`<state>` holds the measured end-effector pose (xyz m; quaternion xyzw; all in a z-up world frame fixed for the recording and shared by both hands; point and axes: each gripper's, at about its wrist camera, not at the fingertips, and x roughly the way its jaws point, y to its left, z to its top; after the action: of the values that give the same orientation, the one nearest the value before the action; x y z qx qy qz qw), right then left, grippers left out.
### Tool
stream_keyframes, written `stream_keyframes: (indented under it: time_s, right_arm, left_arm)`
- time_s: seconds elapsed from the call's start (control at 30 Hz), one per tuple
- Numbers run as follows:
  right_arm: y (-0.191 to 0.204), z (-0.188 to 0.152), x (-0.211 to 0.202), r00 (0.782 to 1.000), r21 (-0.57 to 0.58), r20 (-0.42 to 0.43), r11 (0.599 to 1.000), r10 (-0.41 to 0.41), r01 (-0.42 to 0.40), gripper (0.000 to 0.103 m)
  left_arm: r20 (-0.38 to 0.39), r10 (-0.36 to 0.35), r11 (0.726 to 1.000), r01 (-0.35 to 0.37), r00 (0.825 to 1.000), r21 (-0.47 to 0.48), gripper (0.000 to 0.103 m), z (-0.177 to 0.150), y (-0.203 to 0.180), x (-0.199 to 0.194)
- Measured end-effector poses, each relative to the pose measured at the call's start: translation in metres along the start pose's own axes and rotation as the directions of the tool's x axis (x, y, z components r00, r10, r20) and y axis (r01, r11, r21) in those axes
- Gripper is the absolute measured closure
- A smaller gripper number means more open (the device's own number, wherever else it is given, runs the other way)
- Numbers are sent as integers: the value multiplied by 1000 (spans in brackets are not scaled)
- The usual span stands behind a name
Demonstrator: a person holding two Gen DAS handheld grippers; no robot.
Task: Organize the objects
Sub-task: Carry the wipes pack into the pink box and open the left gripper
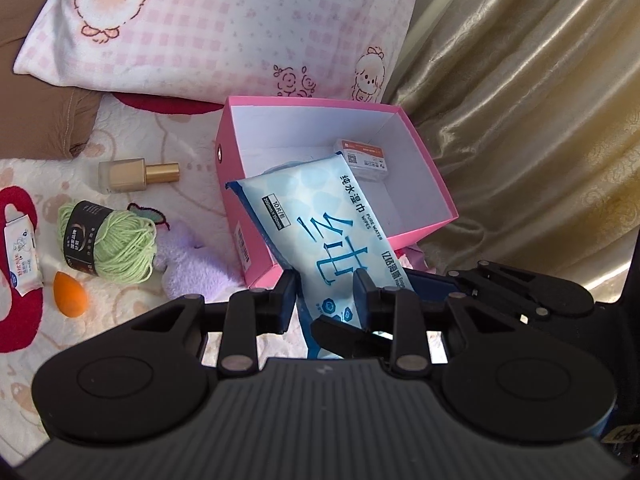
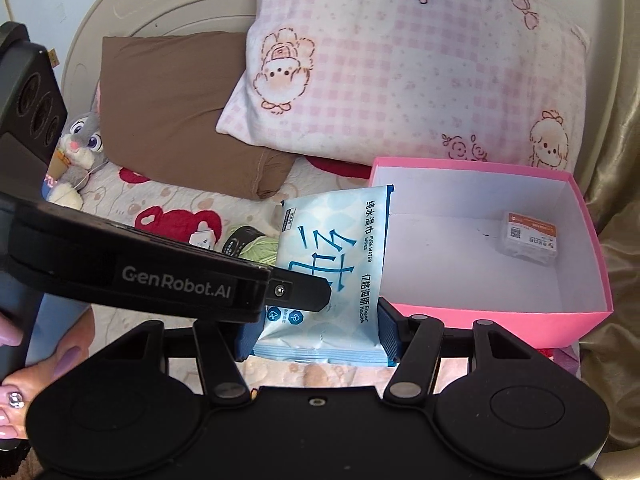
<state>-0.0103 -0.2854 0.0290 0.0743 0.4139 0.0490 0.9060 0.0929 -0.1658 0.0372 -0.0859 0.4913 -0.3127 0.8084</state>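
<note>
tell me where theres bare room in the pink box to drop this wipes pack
Most of the pink box floor is bare: the whole near stretch along the front wall and the left end. Only the far right corner is taken, by a small labelled packet. The wipes pack, gripped in the right tongs, leans over the left wall. Outside, left of the box, the bedspread is crowded with yarn and a bottle.

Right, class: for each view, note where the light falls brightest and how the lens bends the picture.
Left wrist view: sunlight glares off the curtain; edges bow and corners darken. Right wrist view: light is even, the pink box leans outward, and the rim is dark.
</note>
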Motion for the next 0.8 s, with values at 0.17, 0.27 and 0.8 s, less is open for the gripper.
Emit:
stream_keyframes:
  time_s: [0.17, 0.27, 0.8]
  right_arm:
    - [-22, 8, 8, 1000, 39, 10, 999, -22, 21, 40]
    - [-37, 14, 14, 999, 58, 18, 998, -29, 28, 40]
    - [-129, 14, 105, 1000, 170, 9, 985, -21, 19, 41]
  left_arm:
    - [-13, -1, 1000, 1, 1000, -2, 74, 20, -9, 23]
    - [-17, 7, 1000, -7, 1000, 12, 74, 34, -17, 38]
    - [-95, 70, 997, -71, 993, -17, 74, 81, -11, 170]
